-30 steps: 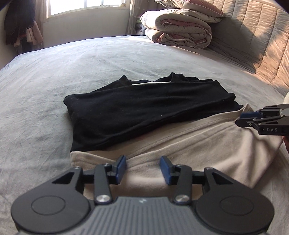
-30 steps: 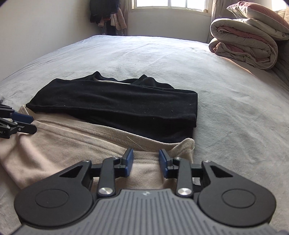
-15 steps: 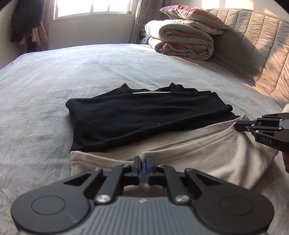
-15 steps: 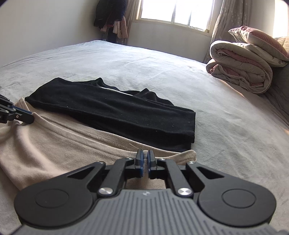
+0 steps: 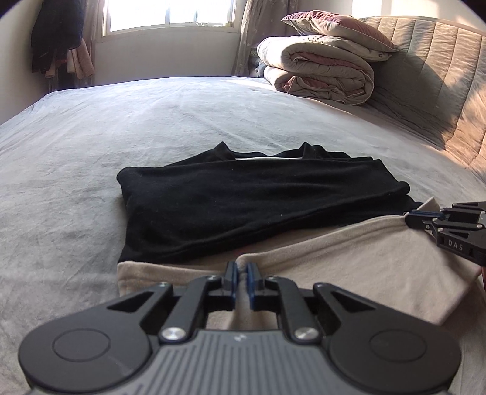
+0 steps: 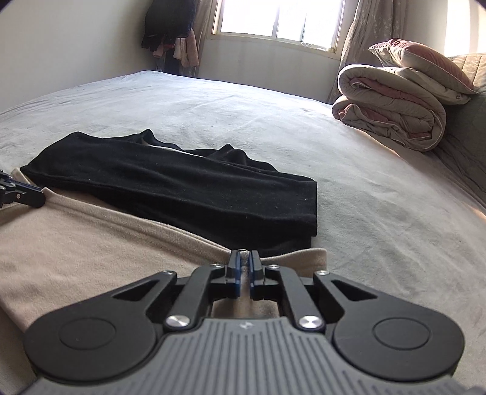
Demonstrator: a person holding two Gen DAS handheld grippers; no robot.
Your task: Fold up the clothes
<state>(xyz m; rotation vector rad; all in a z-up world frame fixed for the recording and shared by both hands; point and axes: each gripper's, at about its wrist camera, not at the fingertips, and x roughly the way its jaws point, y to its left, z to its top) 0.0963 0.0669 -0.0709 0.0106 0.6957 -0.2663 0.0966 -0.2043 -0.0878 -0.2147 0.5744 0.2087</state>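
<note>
A beige garment (image 5: 349, 267) lies flat on the grey bed (image 5: 152, 115), with a folded black garment (image 5: 243, 200) resting across its far part. My left gripper (image 5: 241, 267) pinches a ridge of the beige cloth at its near left edge; its jaws are opening slightly with the fabric still pressed between the blue pads. My right gripper (image 6: 244, 255) is shut on the beige garment (image 6: 76, 243) near its right corner, just in front of the black garment (image 6: 182, 188). Each gripper shows in the other's view: the right gripper (image 5: 408, 217) at the right edge, the left gripper (image 6: 39, 197) at the left edge.
A rolled quilt (image 5: 322, 70) with a pillow on top sits at the far right of the bed, against a padded headboard (image 5: 440, 76). Clothes hang (image 6: 170, 27) in the far corner beside a bright window. Open grey bedcover stretches beyond and left of the garments.
Both grippers went from open above the beige cloth's near edge to closed on it. A small ridge of fabric now stands between each pair of pads, and both views have tilted upward.
</note>
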